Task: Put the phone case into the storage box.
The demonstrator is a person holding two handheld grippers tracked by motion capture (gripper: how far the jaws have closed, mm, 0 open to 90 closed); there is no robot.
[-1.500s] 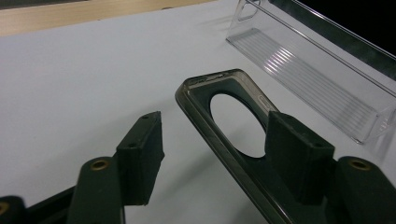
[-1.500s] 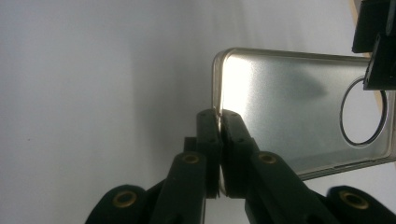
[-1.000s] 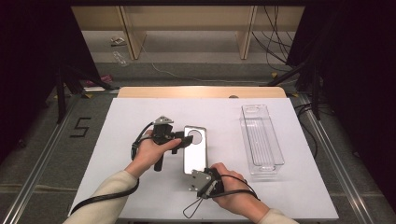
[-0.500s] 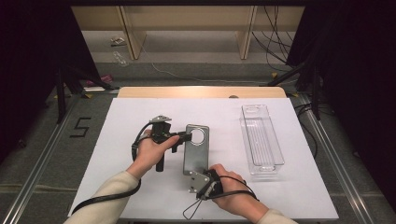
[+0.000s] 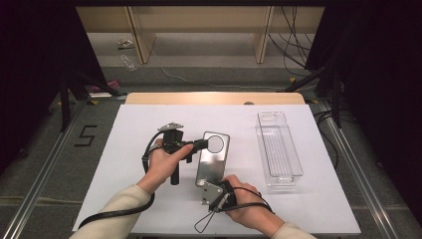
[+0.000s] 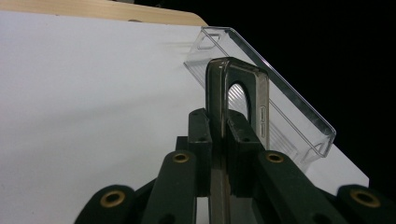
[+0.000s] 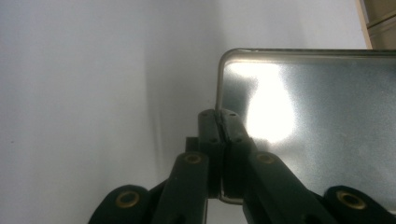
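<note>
Near the middle of the white bench (image 5: 149, 129) lies a smoked translucent phone case (image 5: 213, 160), long axis running near to far, its round camera cutout at the far end. Left claw (image 5: 203, 144) comes in from the left at the case's far left edge; its jaws have just been closing and now pinch that edge, with the case rim standing between the pads in the left gripper view (image 6: 218, 140). Right claw (image 5: 211, 185) holds the case's near end; in the right gripper view (image 7: 219, 140) the 2 jaws meet tight on the near edge at a corner of the case (image 7: 317, 121). Both hands sit near the bench's near edge, left hand (image 5: 164, 162) to the left of the case, right hand (image 5: 246, 204) just near of it. To the right, well apart from the case, lies a clear plastic tray (image 5: 277, 149), long axis also near to far. A wooden strip (image 5: 214, 98) borders the bench's far edge.
</note>
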